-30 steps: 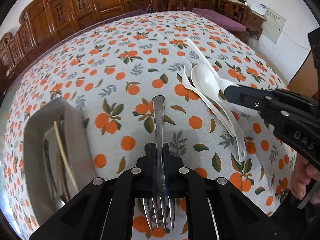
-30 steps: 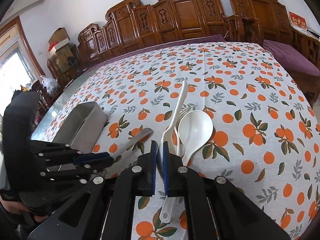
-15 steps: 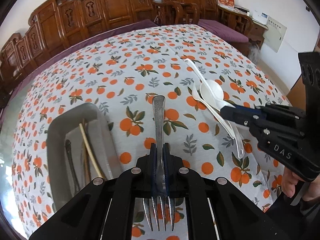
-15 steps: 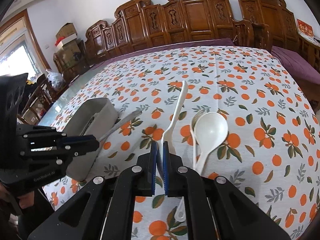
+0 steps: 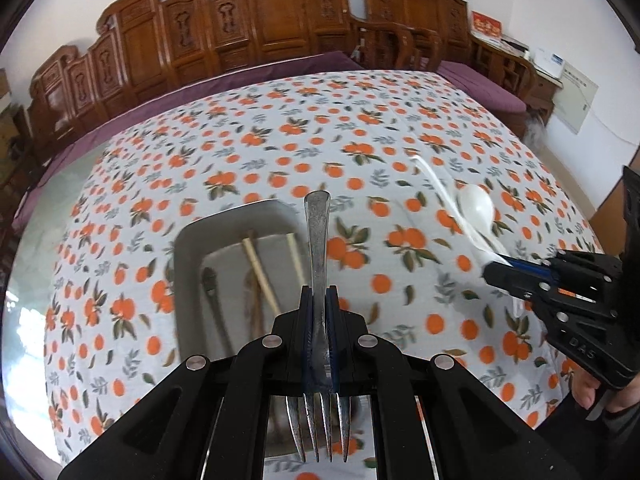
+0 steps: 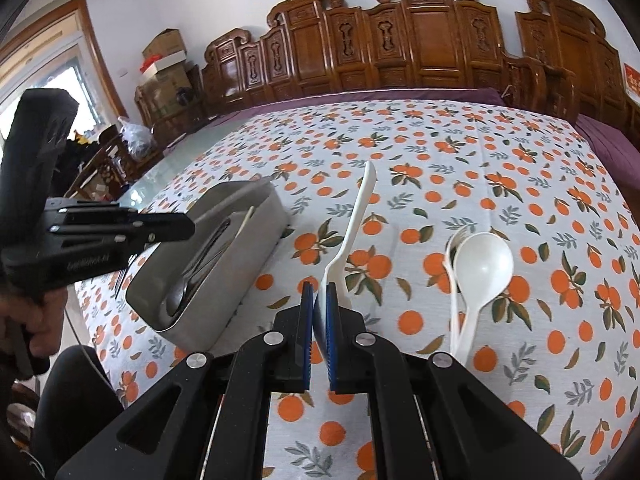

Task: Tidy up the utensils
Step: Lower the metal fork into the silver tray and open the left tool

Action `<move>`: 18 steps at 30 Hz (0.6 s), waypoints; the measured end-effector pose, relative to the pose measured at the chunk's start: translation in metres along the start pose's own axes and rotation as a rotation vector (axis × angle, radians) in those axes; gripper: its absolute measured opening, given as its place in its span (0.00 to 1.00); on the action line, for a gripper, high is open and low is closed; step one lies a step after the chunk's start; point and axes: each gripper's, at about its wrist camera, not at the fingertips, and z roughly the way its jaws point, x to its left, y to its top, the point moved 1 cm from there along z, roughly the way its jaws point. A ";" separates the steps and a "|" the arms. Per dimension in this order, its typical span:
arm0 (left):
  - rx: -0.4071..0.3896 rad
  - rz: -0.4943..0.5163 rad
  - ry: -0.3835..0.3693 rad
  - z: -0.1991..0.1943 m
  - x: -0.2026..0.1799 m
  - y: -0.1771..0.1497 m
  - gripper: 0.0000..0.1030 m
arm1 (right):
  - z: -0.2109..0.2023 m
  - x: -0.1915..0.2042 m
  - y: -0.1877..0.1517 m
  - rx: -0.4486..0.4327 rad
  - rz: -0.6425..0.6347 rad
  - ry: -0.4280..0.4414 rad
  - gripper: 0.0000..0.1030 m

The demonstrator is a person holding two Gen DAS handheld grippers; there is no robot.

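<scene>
Here, at the left of the scene, the metal tray (image 5: 188, 248) sits on the orange-print counter (image 5: 248, 152) and already holds two pale chopsticks (image 5: 260, 272) and some darker metal utensils that are too dim to name. The left claw (image 5: 320, 336) is clamped tight on a steel fork (image 5: 318, 240), tines back toward the camera and handle pointing to twelve o'clock; in the left wrist view the handle lies over the tray's right-hand wall, so the fork looks to be above the tray or just at its edge, not yet in it.

Moving rightward, the right claw (image 6: 319, 320) is pressed shut on a white plastic utensil (image 6: 352, 232), gripped low near its broad end, with the slim handle running to about one o'clock. Whether that utensil is lifted or resting on the cloth cannot be told. From the right wrist view the tray sits at about nine o'clock of this claw, well apart.

Farthest right, a white plastic spoon (image 6: 482, 268) lies on the counter with a white plastic fork (image 6: 454, 248) tucked against its left side, touching; both are untouched.

The step in hand appears to be carrying two utensils to the tray at once. Next, the left claw probably needs to line the fork with the tray's long axis, lower it and let go; the right one would then have to cross to the tray.
</scene>
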 end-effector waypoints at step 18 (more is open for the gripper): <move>0.086 -0.063 0.062 0.048 0.036 -0.028 0.06 | 0.003 0.009 -0.002 0.010 -0.022 0.014 0.07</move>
